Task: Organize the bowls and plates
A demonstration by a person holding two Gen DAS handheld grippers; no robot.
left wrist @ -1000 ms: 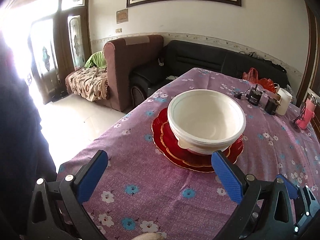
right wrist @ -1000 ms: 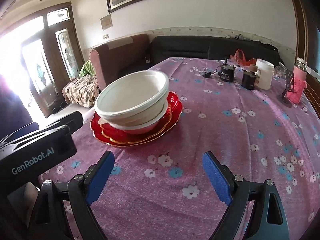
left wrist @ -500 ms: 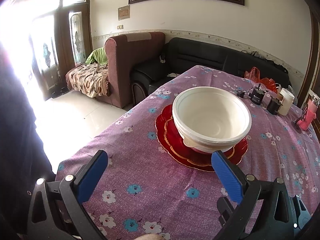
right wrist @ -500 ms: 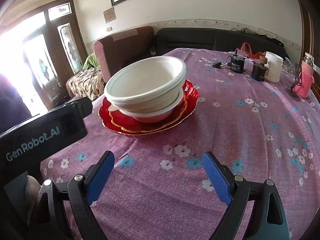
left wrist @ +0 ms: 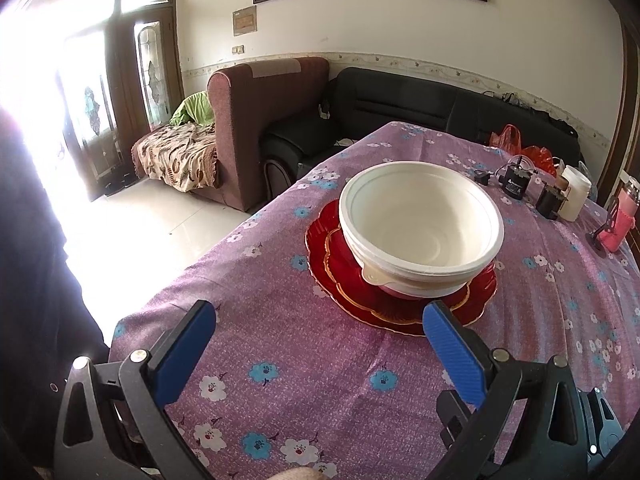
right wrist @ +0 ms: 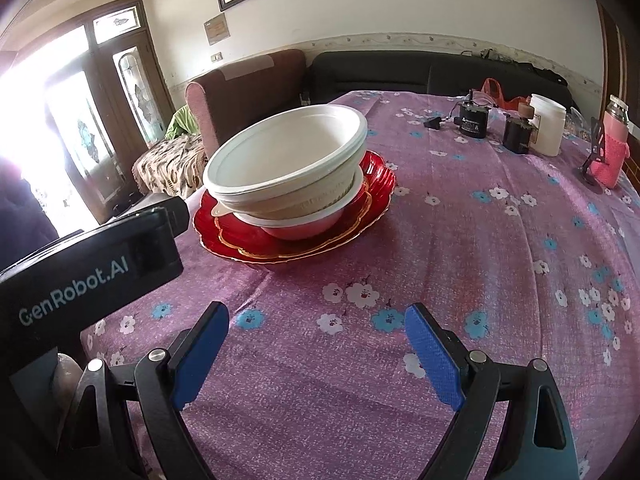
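My left gripper (left wrist: 316, 344) hangs released and empty just short of the red plates (left wrist: 340, 280), where the stacked white bowls (left wrist: 420, 220) sit tilted on top, my right gripper (right wrist: 316, 344) likewise spread wide nearer me, the white jar (right wrist: 547, 124) far beyond them.

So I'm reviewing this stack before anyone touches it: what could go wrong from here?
1. The top white bowl sits tilted in the nested bowls, so a nudge may slide it off.
2. The red plates lie near the table's corner edge; pushing them could tip everything over.
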